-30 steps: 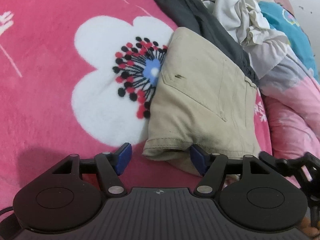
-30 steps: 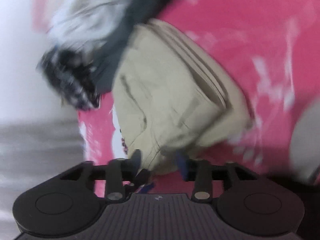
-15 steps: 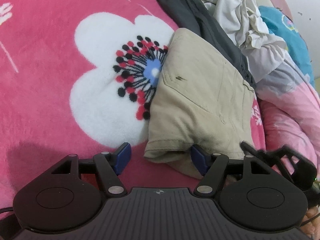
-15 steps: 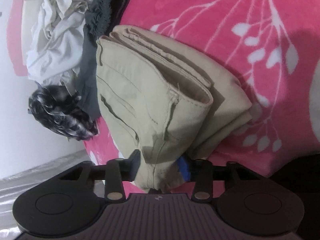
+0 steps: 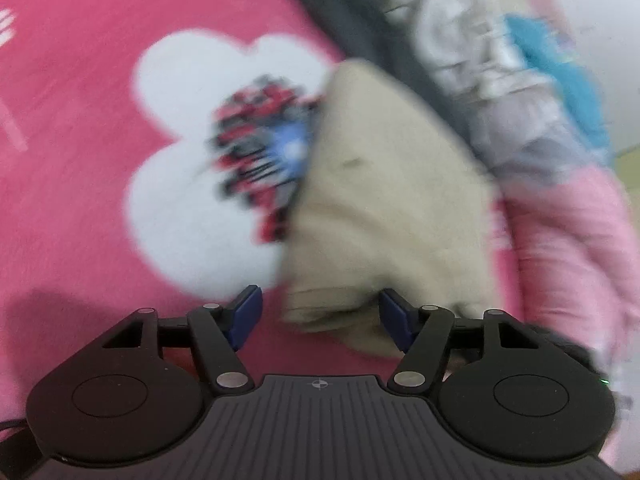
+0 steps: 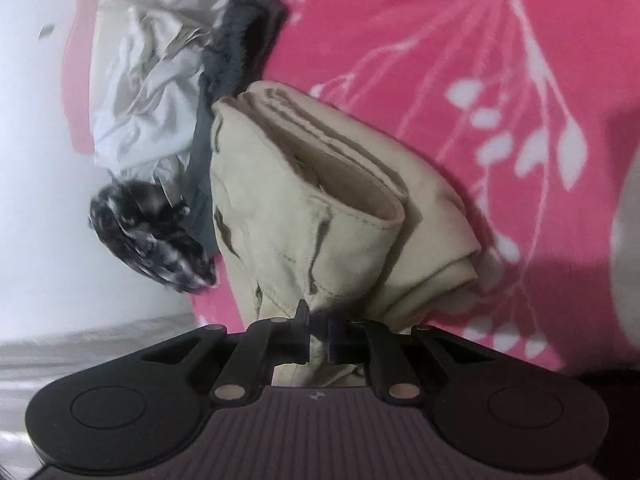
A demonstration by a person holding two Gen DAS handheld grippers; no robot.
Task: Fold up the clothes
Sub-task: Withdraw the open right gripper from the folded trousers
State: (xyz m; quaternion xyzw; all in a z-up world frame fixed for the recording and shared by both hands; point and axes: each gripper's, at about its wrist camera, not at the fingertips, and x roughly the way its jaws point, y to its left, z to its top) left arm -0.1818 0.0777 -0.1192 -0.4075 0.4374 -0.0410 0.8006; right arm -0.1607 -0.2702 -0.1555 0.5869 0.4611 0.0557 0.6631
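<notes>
Motion blur smears the clothes pile (image 5: 480, 52) beyond recognition.

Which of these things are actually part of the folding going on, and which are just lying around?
In use:
- folded beige cotton trousers
- right gripper, pinching the trousers' edge
- left gripper, open at their corner

Lying about:
- crumpled white shirt
- dark grey garment
- black-and-white patterned cloth
- pink flowered fleece blanket underneath

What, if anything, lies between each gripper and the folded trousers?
Nothing visible does. The right gripper is already shut on the near edge of the trousers. The left gripper is open with the trousers' near corner between its fingers, though that view is blurred.
</notes>
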